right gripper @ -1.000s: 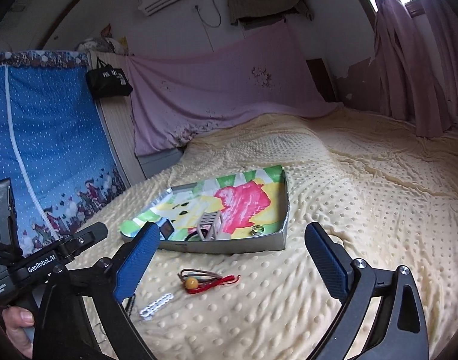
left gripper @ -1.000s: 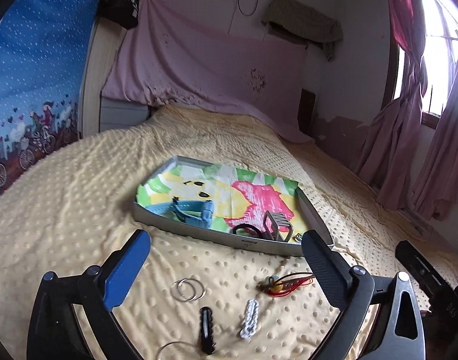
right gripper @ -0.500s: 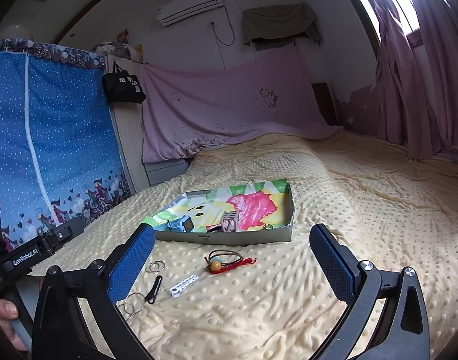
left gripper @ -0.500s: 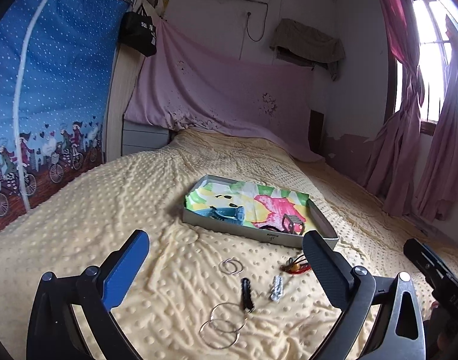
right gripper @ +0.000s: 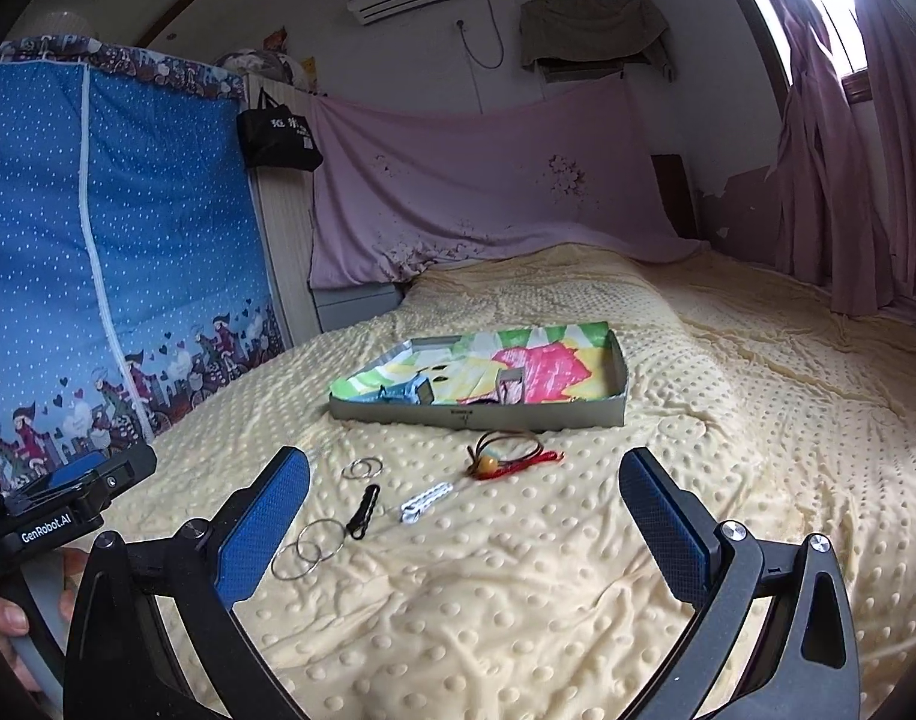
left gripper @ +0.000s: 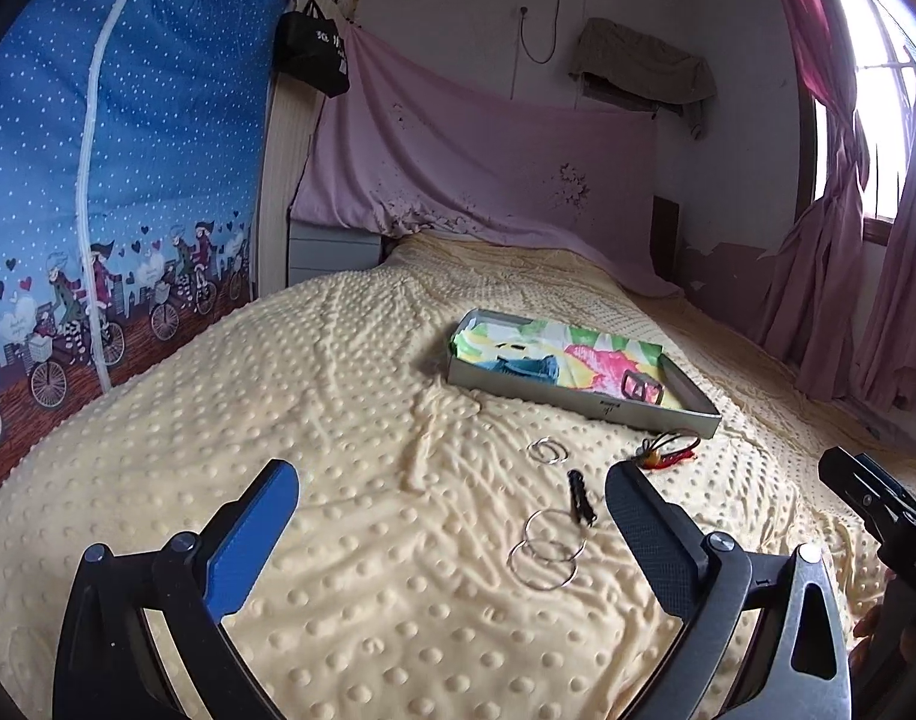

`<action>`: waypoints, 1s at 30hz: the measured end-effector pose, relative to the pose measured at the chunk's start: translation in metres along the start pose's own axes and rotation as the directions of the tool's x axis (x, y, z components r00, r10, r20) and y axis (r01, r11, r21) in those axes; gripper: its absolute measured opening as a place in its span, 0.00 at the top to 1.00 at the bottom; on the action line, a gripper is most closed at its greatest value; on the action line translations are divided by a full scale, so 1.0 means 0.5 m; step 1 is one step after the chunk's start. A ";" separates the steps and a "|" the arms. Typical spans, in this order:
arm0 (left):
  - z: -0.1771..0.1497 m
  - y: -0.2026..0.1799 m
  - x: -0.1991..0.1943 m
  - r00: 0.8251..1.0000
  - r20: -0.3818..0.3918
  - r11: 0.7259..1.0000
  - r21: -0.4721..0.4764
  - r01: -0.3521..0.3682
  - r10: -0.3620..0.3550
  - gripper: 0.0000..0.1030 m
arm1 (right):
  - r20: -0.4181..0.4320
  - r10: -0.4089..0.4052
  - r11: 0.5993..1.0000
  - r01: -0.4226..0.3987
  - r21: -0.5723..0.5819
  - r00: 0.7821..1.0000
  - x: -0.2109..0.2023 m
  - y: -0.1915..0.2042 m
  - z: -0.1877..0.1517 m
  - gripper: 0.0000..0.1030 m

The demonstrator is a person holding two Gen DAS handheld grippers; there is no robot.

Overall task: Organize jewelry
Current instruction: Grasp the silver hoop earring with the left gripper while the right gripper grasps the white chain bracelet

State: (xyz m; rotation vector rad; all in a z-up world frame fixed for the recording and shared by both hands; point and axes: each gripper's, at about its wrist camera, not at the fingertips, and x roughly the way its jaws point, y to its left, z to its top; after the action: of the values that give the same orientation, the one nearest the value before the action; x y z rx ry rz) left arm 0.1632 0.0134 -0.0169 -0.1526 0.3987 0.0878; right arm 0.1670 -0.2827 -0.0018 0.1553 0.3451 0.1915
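A shallow grey tray [right gripper: 617,405] [left gripper: 638,409] with a colourful lining sits mid-bed; it holds a blue band [left gripper: 527,367] and a dark buckle piece [left gripper: 641,387]. In front of it on the yellow bedspread lie small silver rings [right gripper: 362,468] [left gripper: 547,450], a black clip [right gripper: 363,510] [left gripper: 581,497], a white beaded piece [right gripper: 425,499], a red cord with an orange bead [right gripper: 506,459] [left gripper: 665,455] and large silver hoops [right gripper: 308,551] [left gripper: 545,553]. My left gripper [left gripper: 452,534] and right gripper [right gripper: 464,522] both stand open, empty, well short of the pieces.
The bumpy yellow bedspread [left gripper: 314,396] covers the bed. A blue patterned wardrobe [right gripper: 98,252] stands at the left, a pink sheet [right gripper: 488,192] hangs on the far wall, pink curtains [left gripper: 836,276] at the right. A hand [right gripper: 14,618] holds the left gripper's handle.
Both grippers have pulled back and up from the tray; the tray and loose pieces now look smaller and farther. The large hoops have come into view. Nothing was picked up.
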 end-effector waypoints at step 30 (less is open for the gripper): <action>-0.041 -0.025 0.078 0.995 -0.093 1.000 0.020 0.022 -0.020 0.00 | -0.196 0.070 0.996 -0.078 -0.037 0.978 0.153 -0.001 -0.015 0.02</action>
State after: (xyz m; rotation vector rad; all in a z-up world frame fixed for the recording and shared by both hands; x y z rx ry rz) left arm 0.1928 0.0001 -0.0492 -0.1401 0.4907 0.0555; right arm 0.2349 -0.2661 -0.0335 0.1059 0.5300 0.2891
